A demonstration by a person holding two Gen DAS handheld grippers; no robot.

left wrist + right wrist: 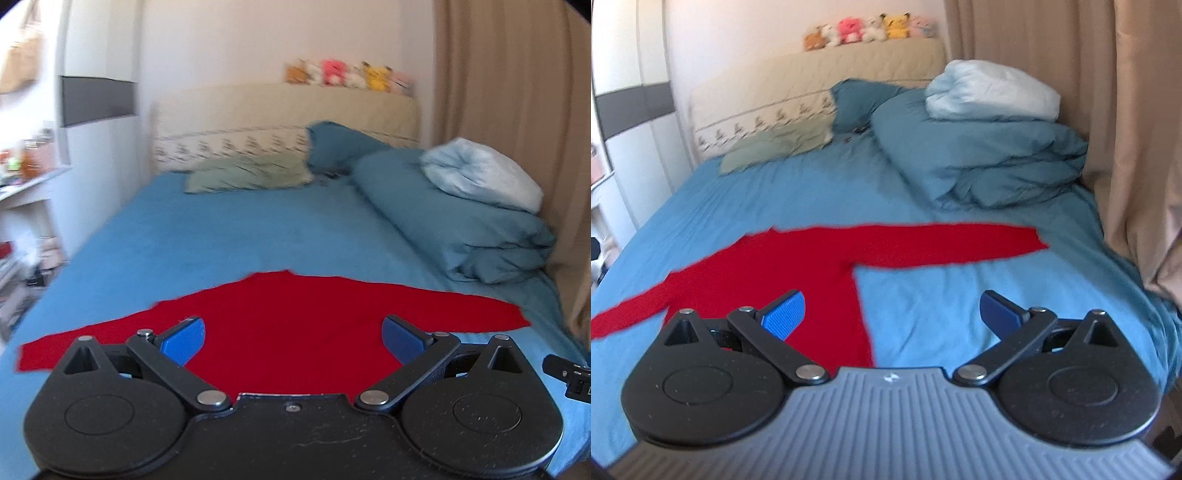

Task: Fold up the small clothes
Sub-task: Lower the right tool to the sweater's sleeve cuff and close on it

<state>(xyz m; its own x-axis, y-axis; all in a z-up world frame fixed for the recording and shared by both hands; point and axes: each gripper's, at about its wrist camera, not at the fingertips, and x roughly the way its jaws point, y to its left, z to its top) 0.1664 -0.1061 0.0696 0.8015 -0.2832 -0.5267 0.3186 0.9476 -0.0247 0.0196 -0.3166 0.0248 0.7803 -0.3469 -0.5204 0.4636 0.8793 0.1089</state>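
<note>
Red top spread flat on bed; both tools poised, nothing gripped.

Left gripper (293, 338) and right gripper (893, 314) hover with jaws spread wide, empty. Advice: pinch a sleeve cuff and its shoulder together, lift low, lay the sleeve across the body without dragging the cloth. Red long-sleeved top (827, 258) lies on the blue bed sheet (942, 306) near the foot end, sleeves stretched out to both sides, fabric smooth, hardly wrinkled.

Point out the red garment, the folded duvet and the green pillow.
red garment (288, 321), left wrist view, middle of its body.
folded duvet (990, 155), right wrist view, top fold.
green pillow (247, 173), left wrist view, centre.
</note>
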